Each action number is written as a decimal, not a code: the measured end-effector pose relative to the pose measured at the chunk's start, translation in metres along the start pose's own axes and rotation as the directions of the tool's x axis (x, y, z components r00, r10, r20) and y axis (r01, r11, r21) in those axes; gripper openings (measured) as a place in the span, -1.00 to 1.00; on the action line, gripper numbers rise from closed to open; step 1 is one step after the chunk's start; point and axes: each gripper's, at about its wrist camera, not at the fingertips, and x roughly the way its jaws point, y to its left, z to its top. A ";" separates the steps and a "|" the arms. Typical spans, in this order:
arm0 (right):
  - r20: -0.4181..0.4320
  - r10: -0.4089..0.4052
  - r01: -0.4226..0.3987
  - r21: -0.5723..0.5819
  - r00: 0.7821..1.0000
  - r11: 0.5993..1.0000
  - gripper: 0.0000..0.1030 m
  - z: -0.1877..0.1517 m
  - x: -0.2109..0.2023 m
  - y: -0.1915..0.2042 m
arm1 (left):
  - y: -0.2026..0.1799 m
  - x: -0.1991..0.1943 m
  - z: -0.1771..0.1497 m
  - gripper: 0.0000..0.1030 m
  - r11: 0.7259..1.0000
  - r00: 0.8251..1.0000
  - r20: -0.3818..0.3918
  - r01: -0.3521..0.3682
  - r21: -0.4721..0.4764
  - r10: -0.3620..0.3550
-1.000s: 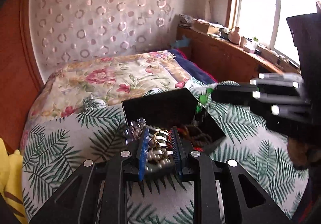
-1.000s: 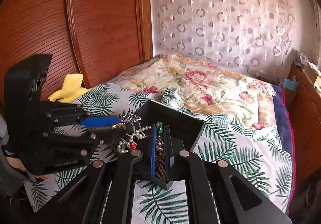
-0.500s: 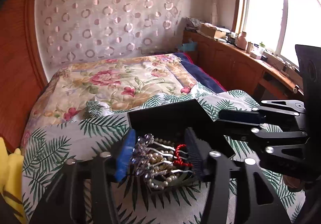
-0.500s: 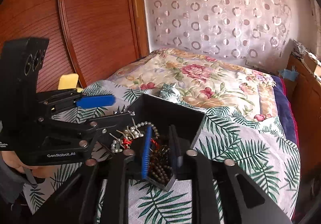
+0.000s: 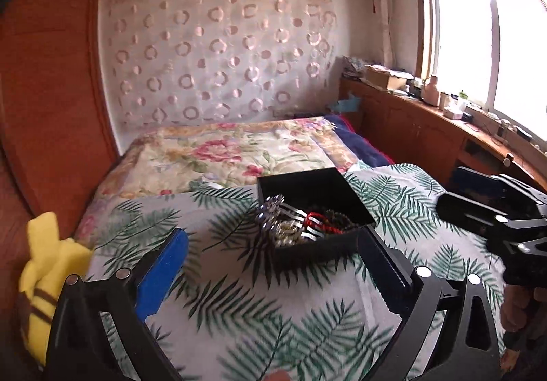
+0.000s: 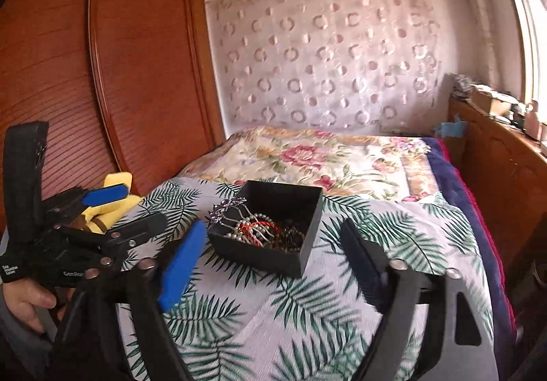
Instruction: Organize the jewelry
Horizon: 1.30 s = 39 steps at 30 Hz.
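Currently: one black box [image 6: 273, 230] on the palm-print bedspread [image 6: 307, 312], landmark for this entry. I hold two grippers. My left gripper [image 5: 273, 273] sits just short of the box, jaws opening, nothing between them. My right gripper [image 6: 273, 259], likewise opening and empty, is about equally near. Inside the box: one tangled heap of jewelry [image 6: 254, 229], pieces uncountable; a hair comb's long axis leans over the left rim.

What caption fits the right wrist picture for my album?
Square black box of tangled jewelry on a leaf-print bedspread.
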 end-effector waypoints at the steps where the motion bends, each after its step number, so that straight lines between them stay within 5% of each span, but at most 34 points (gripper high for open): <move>1: 0.012 -0.012 0.012 0.009 1.000 1.000 0.82 -0.004 -0.009 0.001 | 0.000 -0.007 -0.003 0.85 1.000 1.000 0.004 -0.012 0.000 0.012; 12: 0.054 -0.130 0.127 0.058 0.990 0.990 0.96 -0.039 -0.057 0.008 | 0.010 -0.054 -0.041 0.85 0.998 0.999 -0.007 -0.043 -0.046 0.042; 39: 0.063 -0.160 0.157 0.050 0.985 0.986 0.95 -0.049 -0.055 0.020 | 0.012 -0.070 -0.048 0.85 0.997 0.999 0.023 -0.041 -0.067 0.042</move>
